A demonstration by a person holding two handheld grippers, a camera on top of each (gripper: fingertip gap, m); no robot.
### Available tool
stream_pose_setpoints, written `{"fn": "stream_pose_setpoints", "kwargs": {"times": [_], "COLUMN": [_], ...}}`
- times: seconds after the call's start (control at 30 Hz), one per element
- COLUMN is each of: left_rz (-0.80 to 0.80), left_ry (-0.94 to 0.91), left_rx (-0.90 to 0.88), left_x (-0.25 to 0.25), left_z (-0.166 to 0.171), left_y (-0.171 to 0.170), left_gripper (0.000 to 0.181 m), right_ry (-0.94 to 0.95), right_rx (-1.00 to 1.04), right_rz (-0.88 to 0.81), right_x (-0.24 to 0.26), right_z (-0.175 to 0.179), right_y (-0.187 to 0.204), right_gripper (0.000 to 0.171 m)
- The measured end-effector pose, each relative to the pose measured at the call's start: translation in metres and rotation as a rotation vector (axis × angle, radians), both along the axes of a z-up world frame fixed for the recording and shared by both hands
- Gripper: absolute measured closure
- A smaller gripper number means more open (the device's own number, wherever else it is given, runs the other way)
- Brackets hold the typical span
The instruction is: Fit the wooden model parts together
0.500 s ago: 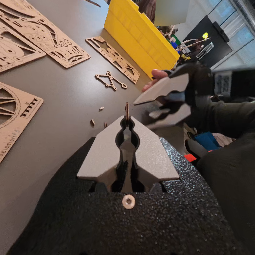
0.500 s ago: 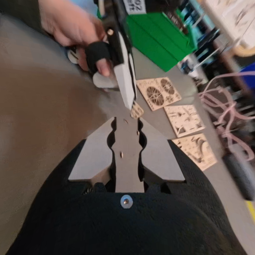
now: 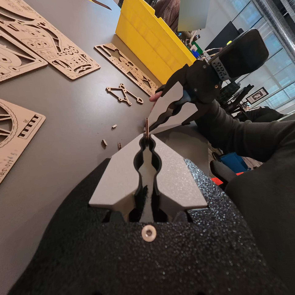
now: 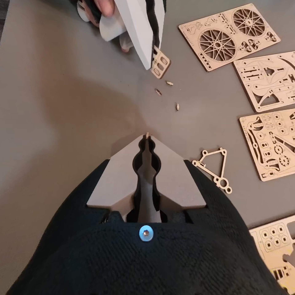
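Observation:
My left gripper (image 3: 146, 136) is shut on a small wooden plate (image 3: 146, 126), seen edge-on at its tips. In the right wrist view this plate (image 4: 161, 64) shows oval cut-outs and sticks out below the left gripper (image 4: 151, 67), just above the grey table. My right gripper (image 4: 147, 137) is shut on a tiny wooden peg (image 4: 147, 134) whose end pokes out between the tips. In the left wrist view the right gripper (image 3: 152, 127) points in from the right, its tips close beside the plate. I cannot tell whether they touch.
Three loose pegs (image 4: 169, 83) lie on the table between the grippers. A triangular wooden frame piece (image 4: 212, 169) lies to the right. Several laser-cut wooden sheets (image 4: 228, 36) lie along the side. A yellow bin (image 3: 151, 39) stands at the far table edge.
My right gripper was open and is now shut on a small peg. It has swung down so its tips point at the plate. My left gripper still holds the plate.

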State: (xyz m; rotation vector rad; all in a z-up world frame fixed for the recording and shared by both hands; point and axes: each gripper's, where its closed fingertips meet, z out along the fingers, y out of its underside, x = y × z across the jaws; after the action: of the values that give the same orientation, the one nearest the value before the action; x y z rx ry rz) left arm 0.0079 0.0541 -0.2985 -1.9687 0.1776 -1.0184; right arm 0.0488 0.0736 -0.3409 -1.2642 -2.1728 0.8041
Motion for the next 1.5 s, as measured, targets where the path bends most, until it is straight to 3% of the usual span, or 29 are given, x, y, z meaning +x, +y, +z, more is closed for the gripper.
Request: {"fn": "stream_pose_setpoints", "kwargs": {"times": [0.27, 0.47, 0.53, 0.67, 0.77, 0.83, 1.5], "left_rz": [0.0, 0.035, 0.067, 0.171, 0.246, 0.26, 0.279], "left_ry": [0.003, 0.03, 0.039, 0.287, 0.574, 0.649, 0.755], "left_rx": [0.0, -0.024, 0.021, 0.228, 0.429, 0.495, 0.472], "left_x": [0.0, -0.002, -0.004, -0.01, -0.012, -0.008, -0.011], "left_z": [0.0, -0.005, 0.0, 0.013, 0.02, 0.023, 0.015], "left_y": [0.0, 0.004, 0.007, 0.013, 0.015, 0.015, 0.021], "left_gripper": [0.181, 0.181, 0.181, 0.181, 0.181, 0.181, 0.18], "right_ry": [0.004, 0.261, 0.317, 0.436, 0.522, 0.55, 0.565], "right_rx": [-0.013, 0.291, 0.29, 0.09, 0.09, 0.119, 0.269], "right_rz": [-0.007, -0.035, -0.105, -0.252, -0.303, -0.31, -0.339], "right_x": [-0.003, -0.029, -0.037, -0.047, -0.048, -0.049, -0.049], "right_z": [0.0, 0.034, 0.044, 0.063, 0.074, 0.077, 0.074], "right_y": [-0.004, -0.01, -0.014, -0.012, -0.007, -0.008, -0.002], "right_gripper": [0.171, 0.171, 0.171, 0.171, 0.171, 0.171, 0.171]}}
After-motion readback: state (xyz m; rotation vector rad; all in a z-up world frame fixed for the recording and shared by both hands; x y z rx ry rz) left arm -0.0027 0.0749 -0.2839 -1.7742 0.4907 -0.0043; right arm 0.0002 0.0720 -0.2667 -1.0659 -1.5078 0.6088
